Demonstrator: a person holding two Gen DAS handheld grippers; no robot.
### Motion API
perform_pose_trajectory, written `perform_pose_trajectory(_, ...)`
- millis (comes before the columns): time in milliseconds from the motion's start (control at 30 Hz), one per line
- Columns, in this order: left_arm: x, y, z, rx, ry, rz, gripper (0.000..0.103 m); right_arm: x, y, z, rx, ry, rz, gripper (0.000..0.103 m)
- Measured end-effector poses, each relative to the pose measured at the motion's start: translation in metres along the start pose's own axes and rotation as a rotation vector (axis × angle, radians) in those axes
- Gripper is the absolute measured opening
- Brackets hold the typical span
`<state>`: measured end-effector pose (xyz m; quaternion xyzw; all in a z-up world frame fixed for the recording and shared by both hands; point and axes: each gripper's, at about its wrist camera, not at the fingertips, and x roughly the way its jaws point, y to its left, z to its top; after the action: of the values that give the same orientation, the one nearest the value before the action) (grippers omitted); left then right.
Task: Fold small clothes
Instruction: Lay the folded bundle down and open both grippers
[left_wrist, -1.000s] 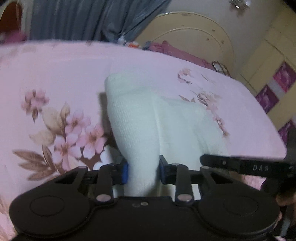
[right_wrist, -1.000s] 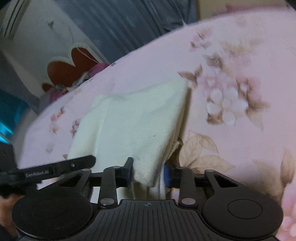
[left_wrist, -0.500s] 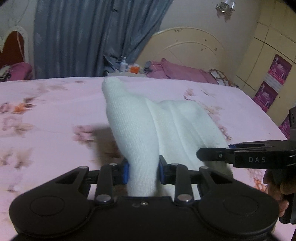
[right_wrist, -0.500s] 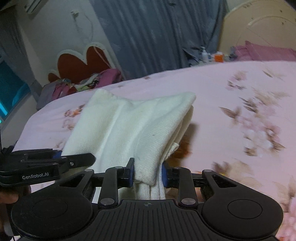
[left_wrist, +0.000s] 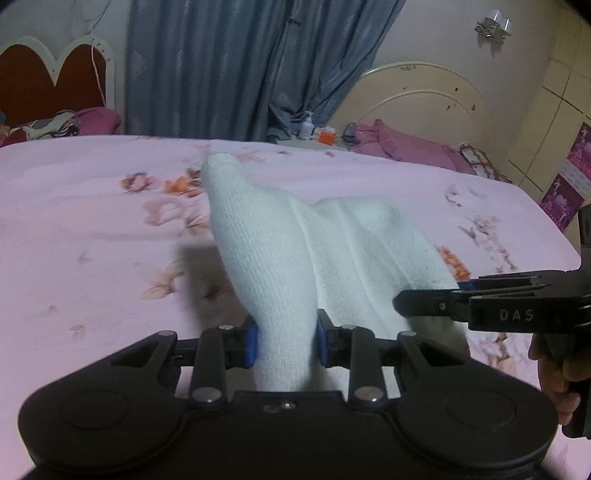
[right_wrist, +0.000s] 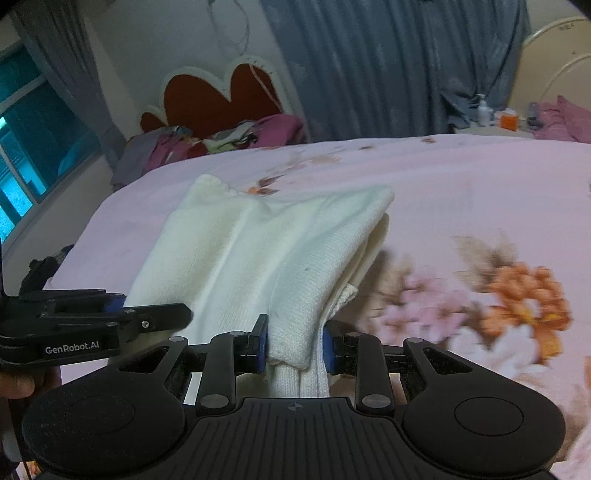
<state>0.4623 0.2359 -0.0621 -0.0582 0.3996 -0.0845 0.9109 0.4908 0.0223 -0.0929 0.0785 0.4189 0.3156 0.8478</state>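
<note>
A small white knitted garment (left_wrist: 332, 251) (right_wrist: 258, 251) is stretched between both grippers above the pink floral bedsheet (left_wrist: 92, 221). My left gripper (left_wrist: 284, 339) is shut on one bunched corner of it. My right gripper (right_wrist: 295, 345) is shut on the other corner, where doubled layers hang down. In the left wrist view the right gripper (left_wrist: 461, 299) reaches in from the right edge, holding the cloth's far side. In the right wrist view the left gripper (right_wrist: 110, 317) enters from the left. The far end of the garment droops toward the bed.
The bed (right_wrist: 480, 184) fills the foreground. Behind it hang blue curtains (left_wrist: 221, 66), with a red heart-shaped headboard (right_wrist: 221, 96) and piled clothes at the left. A cream headboard (left_wrist: 424, 96), purple bedding and a small table with bottles (left_wrist: 317, 133) stand at the back right.
Both grippers have lifted and carried the white garment across the bed, tilting up so the room behind shows. The grip on both corners is unchanged.
</note>
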Motion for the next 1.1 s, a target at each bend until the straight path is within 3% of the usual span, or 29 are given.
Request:
perform_pose_trajectory(367,0.033,0.043,-0.021,-0.045,0.096,-0.064,0.031,0.043,0.012,-0.018,0.042,0.054,-0.045,0.028)
perform_pose_trajectory(467,0.039,0.054,-0.030,-0.075,0.086,-0.083,0.044,0.052,0.002,-0.025,0.066,0.077,-0.059,0.028)
perform_pose_trajectory(533,0.039,0.062,-0.034,-0.092,0.083,-0.066,0.070,0.052,-0.004,-0.030,0.097,0.083,-0.054,0.028)
perform_pose_trajectory(600,0.032,0.069,-0.035,-0.090,0.077,-0.058,0.076,0.050,-0.008,-0.031,0.115,0.084,-0.035,0.028)
perform_pose_trajectory(667,0.017,0.078,-0.035,-0.096,0.026,-0.058,0.073,0.038,-0.010,-0.025,0.114,0.058,-0.064,0.041)
perform_pose_trajectory(733,0.003,0.086,-0.030,-0.100,-0.057,-0.059,0.045,0.019,-0.007,-0.016,0.077,-0.036,-0.110,0.042)
perform_pose_trajectory(767,0.002,0.090,-0.024,-0.104,-0.080,-0.066,0.040,0.015,-0.007,-0.009,0.062,-0.065,-0.113,0.042)
perform_pose_trajectory(800,0.004,0.092,-0.019,-0.108,-0.092,-0.075,0.039,0.016,-0.006,-0.002,0.049,-0.078,-0.101,0.042)
perform_pose_trajectory(867,0.014,0.091,-0.004,-0.100,-0.103,-0.099,0.036,0.030,0.000,0.011,0.010,-0.066,-0.091,0.022)
perform_pose_trajectory(1100,0.063,0.070,0.006,-0.018,-0.021,-0.129,0.032,0.092,0.001,0.023,-0.145,0.020,-0.223,0.013)
